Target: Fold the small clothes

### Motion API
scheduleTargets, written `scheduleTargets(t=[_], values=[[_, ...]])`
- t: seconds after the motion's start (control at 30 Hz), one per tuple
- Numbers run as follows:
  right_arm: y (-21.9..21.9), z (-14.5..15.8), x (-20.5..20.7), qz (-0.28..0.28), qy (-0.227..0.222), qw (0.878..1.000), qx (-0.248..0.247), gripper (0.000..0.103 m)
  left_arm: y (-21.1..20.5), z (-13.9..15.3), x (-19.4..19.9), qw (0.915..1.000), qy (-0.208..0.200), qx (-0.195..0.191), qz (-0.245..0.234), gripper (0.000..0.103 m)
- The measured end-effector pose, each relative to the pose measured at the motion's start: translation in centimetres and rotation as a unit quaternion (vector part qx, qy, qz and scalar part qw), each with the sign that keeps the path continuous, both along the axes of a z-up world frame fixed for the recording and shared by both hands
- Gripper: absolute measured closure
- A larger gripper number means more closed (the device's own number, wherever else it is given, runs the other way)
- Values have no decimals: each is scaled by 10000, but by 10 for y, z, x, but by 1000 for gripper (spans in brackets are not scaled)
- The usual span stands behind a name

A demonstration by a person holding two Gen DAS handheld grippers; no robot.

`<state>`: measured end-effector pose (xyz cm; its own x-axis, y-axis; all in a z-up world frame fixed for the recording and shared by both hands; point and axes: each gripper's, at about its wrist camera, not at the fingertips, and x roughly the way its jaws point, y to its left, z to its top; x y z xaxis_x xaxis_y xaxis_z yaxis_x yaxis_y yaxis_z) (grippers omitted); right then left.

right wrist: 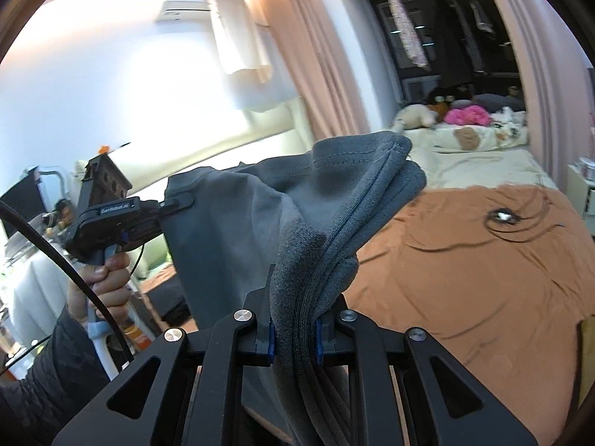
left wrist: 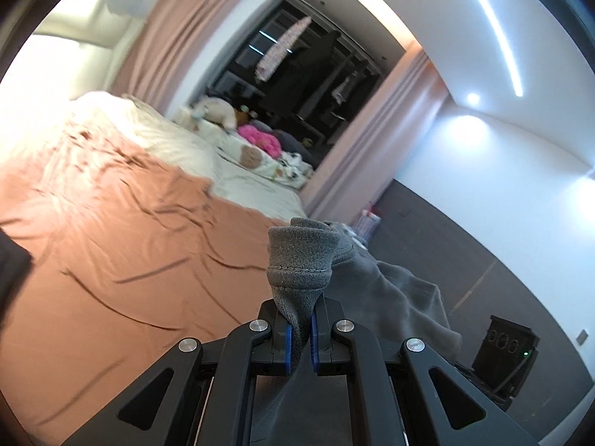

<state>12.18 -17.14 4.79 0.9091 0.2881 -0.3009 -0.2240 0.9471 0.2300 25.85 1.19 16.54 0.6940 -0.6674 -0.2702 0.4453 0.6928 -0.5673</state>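
Gripping grey garment (right wrist: pixel 238 223) — both claws (left wrist: pixel 300 329) seemingly raised.

surface: bed (left wrist: pixel 111 260) | cover: creased orange-brown sheet (right wrist: pixel 465 278), near part | far part: cream bedding (left wrist: pixel 178 141) | far edge: plush toys (right wrist: pixel 412 115), pink bundle (right wrist: pixel 466 115) | right side: dark looped cord (right wrist: pixel 520 219) on the sheet

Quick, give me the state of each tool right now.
Left tool: closed on the grey garment.
Right tool: closed on a thick bunch of the same garment.
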Motion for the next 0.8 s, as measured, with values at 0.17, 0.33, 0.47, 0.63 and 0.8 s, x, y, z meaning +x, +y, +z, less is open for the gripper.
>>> scheduleTargets(t=[0.17, 0.33, 0.47, 0.63, 0.8], values=[[4, 10, 29, 455, -50, 9990, 12, 92, 56, 28, -18, 9989, -136, 112, 445, 97], [10, 16, 66, 813, -5, 9966, -92, 92, 107, 44, -32, 9951, -246, 363, 881, 97], [22, 21, 92, 1065, 13, 9940, -266, 92, 146, 48, -30, 9905, -143, 563, 1244, 97], [47, 28, 123, 1365, 80, 9897, -423, 92, 191, 51, -30, 9847, -85, 633, 1624, 97], [70, 31, 140, 1658, 152, 9843, -579, 92, 224, 55, -29, 9781, -120, 717, 1950, 97]])
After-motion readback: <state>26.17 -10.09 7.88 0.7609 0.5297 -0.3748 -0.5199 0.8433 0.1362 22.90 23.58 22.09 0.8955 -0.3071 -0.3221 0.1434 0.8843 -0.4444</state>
